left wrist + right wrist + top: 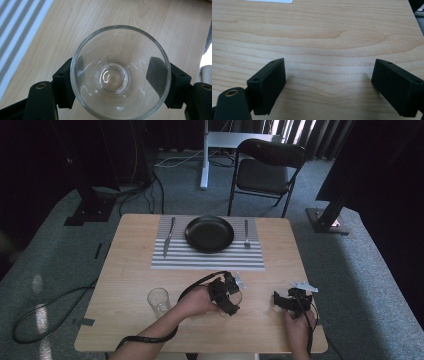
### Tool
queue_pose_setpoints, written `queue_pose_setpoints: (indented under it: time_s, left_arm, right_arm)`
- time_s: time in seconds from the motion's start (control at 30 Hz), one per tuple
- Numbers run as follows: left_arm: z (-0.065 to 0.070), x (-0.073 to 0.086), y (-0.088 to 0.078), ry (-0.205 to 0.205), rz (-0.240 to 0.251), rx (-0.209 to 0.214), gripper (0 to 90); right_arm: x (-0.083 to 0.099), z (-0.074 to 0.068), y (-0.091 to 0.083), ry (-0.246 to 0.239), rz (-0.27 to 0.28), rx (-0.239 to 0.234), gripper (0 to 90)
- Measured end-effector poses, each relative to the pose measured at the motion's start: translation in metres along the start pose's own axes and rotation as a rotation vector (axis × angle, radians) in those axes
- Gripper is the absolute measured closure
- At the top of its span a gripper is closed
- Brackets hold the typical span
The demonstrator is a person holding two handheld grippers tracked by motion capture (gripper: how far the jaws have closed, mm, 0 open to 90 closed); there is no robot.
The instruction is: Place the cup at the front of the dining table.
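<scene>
A clear drinking glass [120, 72] stands upright on the wooden table [130, 270], seen from straight above in the left gripper view. My left gripper [113, 80] is shut on it, one black pad pressed against each side of its wall. In the high view this gripper [229, 295] and the held glass [236, 298] sit near the table's front middle. My right gripper [290, 297] rests low over the table at the front right. In the right gripper view it [332, 80] is open, with only bare wood between its pads.
A second empty glass [158, 301] stands left of the left hand. A striped placemat [207, 260] at the far side holds a black plate [209, 233], a knife [169, 237] on its left and a fork [246, 234] on its right. A folding chair [267, 170] stands beyond the table.
</scene>
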State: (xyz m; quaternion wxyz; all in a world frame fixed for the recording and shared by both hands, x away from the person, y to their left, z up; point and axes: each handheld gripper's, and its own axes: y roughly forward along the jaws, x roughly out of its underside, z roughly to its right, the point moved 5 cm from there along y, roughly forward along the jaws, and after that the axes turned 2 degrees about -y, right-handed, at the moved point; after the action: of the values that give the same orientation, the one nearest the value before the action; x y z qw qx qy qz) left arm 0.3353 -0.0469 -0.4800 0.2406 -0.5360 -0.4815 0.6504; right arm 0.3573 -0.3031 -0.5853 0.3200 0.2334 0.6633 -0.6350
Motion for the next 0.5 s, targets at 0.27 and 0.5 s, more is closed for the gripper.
queue_pose_setpoints:
  time_s: [0.27, 0.5]
  left_arm:
    - [-0.013, -0.008, -0.008, -0.026, 0.016, -0.018, 28.5]
    - [-0.024, -0.013, -0.011, -0.04, 0.024, -0.033, 28.5]
  right_arm:
    - [0.0, 0.0, 0.0, -0.001, -0.002, 0.0, 11.6]
    - [0.0, 0.0, 0.0, -0.002, 0.0, 0.0, 11.6]
